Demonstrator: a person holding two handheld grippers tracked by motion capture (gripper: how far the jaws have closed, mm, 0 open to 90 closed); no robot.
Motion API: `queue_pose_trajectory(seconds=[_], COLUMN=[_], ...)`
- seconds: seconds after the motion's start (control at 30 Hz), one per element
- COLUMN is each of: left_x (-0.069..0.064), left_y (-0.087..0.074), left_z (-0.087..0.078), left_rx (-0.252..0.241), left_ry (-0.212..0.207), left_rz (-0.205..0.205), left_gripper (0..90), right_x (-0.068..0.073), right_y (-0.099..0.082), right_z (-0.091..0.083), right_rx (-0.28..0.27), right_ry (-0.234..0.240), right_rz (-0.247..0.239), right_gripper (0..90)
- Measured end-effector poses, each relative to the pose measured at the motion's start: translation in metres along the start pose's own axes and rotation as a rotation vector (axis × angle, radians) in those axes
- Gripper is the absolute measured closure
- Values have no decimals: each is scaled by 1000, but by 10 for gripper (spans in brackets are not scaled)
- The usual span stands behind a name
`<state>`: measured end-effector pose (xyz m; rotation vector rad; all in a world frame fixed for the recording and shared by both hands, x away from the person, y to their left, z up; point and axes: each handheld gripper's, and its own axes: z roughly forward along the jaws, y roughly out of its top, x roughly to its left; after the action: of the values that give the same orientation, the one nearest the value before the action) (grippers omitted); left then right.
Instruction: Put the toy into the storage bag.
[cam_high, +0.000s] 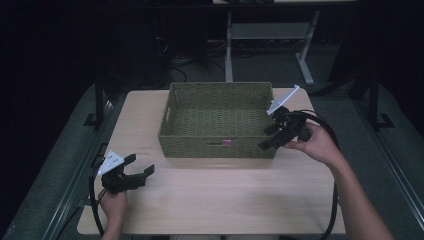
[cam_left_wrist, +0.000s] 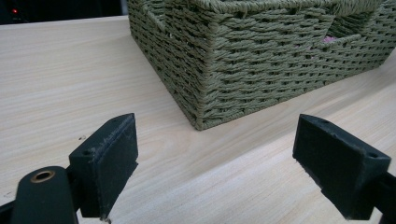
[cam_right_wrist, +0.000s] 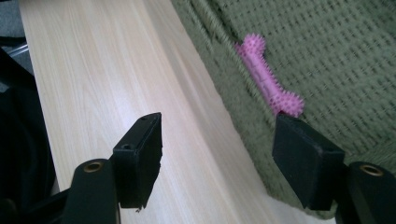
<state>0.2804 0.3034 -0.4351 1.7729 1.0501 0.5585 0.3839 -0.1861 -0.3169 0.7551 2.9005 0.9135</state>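
In the high view one basket (cam_high: 216, 119) stands on the surface (cam_high: 215, 200), and a small pink spot (cam_high: 227, 142) shows at its near wall. The right hand-held gripper (cam_high: 270, 136) hangs at the basket's near right corner, its jaws spread with nothing between them. The left hand-held gripper (cam_high: 140, 165) sits well apart from the basket, toward its near left, jaws likewise spread and empty. The left gripper view looks along the surface (cam_left_wrist: 70, 70) at a corner of the basket (cam_left_wrist: 233, 60); through the handle slot in its wall a bit of pink (cam_left_wrist: 329, 39) shows, and the jaws stand wide with bare wood between them. The right gripper view gives what the others lack: one pink spiky bone toy (cam_right_wrist: 268, 77) lies inside the basket (cam_right_wrist: 336, 56), along the foot of the wall. The basket's rim passes between the released jaws, one over the surface (cam_right_wrist: 116, 70), the other just inside the basket near the toy's end, not touching it as far as can be seen. Two grippers, one basket, one toy.
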Motion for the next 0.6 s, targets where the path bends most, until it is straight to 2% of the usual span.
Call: queue_pose_trajectory(seconds=[0.6], left_x=[0], left_y=[0], left_z=[0], left_rx=[3], left_ry=[1], left_rz=[2], left_gripper=[136], right_x=[4], right_y=[-33], right_z=[8], right_rx=[-1], right_ry=[4], right_rz=[28], right_gripper=[304])
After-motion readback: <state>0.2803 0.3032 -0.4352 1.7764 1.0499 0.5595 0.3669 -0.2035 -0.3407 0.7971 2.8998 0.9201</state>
